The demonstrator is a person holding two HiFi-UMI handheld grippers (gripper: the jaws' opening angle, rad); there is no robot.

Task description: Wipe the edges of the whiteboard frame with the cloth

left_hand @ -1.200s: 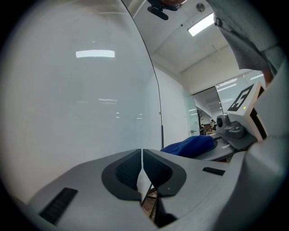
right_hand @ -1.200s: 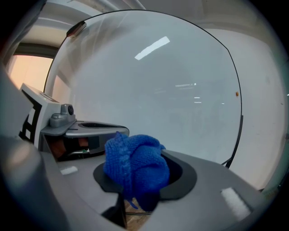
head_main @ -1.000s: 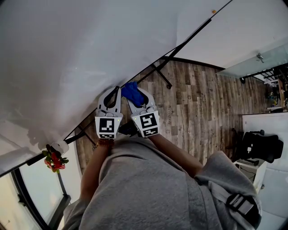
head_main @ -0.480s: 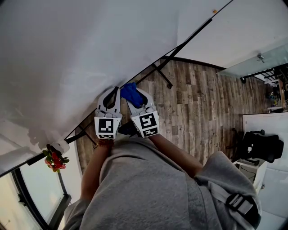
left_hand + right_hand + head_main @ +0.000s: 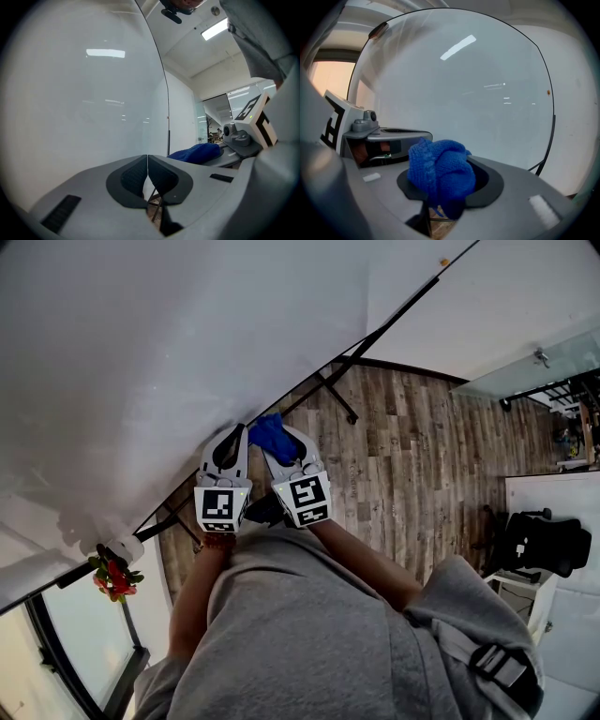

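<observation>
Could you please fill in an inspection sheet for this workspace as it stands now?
Surface: whiteboard, white, with a thin black frame.
Job's things: blue cloth, bunched, close to the frame's lower edge; contact cannot be told.
Clutter: red flowers by the board's corner; black chair far right.
Grippers: left gripper shut, empty; right gripper shut on the cloth.
Cables: nothing seen.
Surroundings: wooden floor; stand legs under the board.
</observation>
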